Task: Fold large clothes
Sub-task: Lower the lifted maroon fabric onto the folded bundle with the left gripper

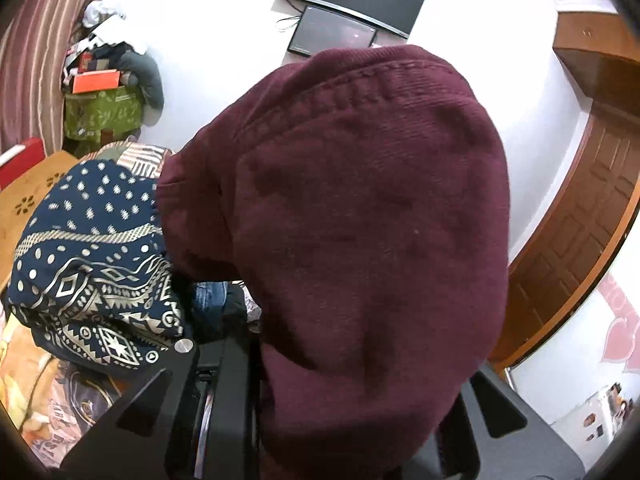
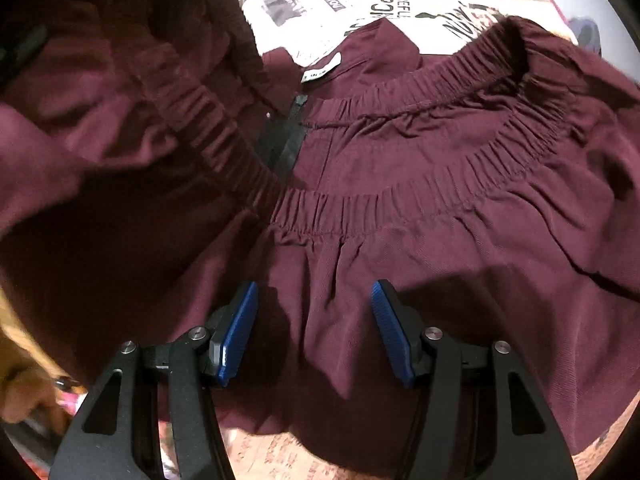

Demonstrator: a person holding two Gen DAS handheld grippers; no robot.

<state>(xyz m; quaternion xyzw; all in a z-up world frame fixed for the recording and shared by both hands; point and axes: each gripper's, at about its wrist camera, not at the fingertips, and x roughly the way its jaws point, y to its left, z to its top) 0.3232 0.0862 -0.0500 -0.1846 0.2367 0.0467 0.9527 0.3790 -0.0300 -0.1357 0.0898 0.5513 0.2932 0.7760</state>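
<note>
The maroon garment [image 2: 420, 208] lies spread on the printed bedsheet [image 2: 360, 0], elastic waistband up. My right gripper [image 2: 314, 328] hovers over it, jaws wide apart. My left gripper [image 1: 256, 360] is draped in its fabric; whether it's clamped, I cannot tell. A navy patterned cloth [image 1: 92, 252] sits beside.
</note>
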